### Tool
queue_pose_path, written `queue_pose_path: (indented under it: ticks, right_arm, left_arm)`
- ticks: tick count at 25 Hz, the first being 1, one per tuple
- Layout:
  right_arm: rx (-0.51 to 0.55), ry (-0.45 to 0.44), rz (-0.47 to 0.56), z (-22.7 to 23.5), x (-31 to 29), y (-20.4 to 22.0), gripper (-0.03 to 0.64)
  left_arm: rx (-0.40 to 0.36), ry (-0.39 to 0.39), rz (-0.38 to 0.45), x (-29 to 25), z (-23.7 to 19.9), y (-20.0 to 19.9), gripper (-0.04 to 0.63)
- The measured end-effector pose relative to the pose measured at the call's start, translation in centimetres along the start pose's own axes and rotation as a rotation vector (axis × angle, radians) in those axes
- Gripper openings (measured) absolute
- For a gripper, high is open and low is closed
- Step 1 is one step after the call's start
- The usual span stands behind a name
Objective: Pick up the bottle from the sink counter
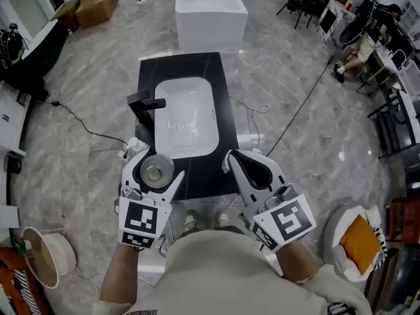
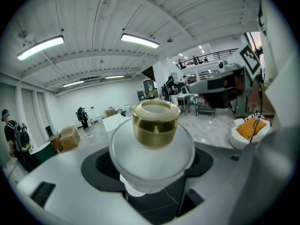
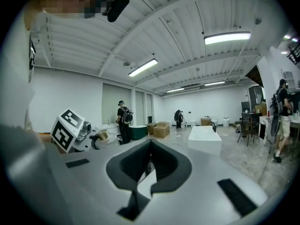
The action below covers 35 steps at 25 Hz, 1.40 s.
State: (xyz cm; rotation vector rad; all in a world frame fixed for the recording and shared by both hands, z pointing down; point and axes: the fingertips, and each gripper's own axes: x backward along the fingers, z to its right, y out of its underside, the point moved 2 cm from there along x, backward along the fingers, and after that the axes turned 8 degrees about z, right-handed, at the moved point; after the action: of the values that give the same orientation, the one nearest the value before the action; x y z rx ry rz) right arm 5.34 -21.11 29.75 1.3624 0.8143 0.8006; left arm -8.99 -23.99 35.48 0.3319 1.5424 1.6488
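We have the bottle [image 2: 154, 142] in the left gripper [image 1: 155, 167]: jaws spread wide and clamped on its frosted white round body, with the gold cap [image 2: 155, 123] sticking up past them. In the head view the bottle sits lower left of centre, cap facing the camera. It is off the black tabletop [image 1: 180, 65], in the air, and overlaps the tabletop's near edge in frame. The right gripper [image 1: 231, 157] is lower right of centre, near the left one and not touching it. Its jaws are closed tip to tip with nothing between them, and its own view shows the same. The tabletop runs through mid-frame with the white basin [image 1: 187, 117] sunk into it and a black faucet [image 1: 146, 104] on the basin's left side. We see a white bathtub [image 1: 210, 8] top centre, cardboard boxes [image 1: 95, 4] upper left and an orange cushion [image 1: 359, 238] on a white seat lower right. Our shoes [image 1: 203, 220] show between the two grippers, just below the tabletop's near end. The floor [image 1: 85, 156] is grey and marble-patterned. In the left gripper view a person with a backpack [image 2: 13, 137] stands at far left.
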Motion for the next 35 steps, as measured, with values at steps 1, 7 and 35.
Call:
queue_pose_path:
  ticks: [1, 7, 35]
  right_arm:
    - [0.003, 0.002, 0.005, -0.1, 0.3, -0.3, -0.003]
    - [0.0, 0.0, -0.015, -0.6, 0.8, 0.2, -0.003]
    - [0.022, -0.034, -0.189, -1.0, 1.3, 5.9, -0.003]
  left_arm:
    - [0.003, 0.003, 0.009, 0.4, 0.1, -0.4, 0.336]
    - [0.018, 0.04, 0.044, 1.7, 1.8, -0.9, 0.336]
    - [0.106, 0.092, -0.044, 1.5, 3.8, 2.9, 0.336]
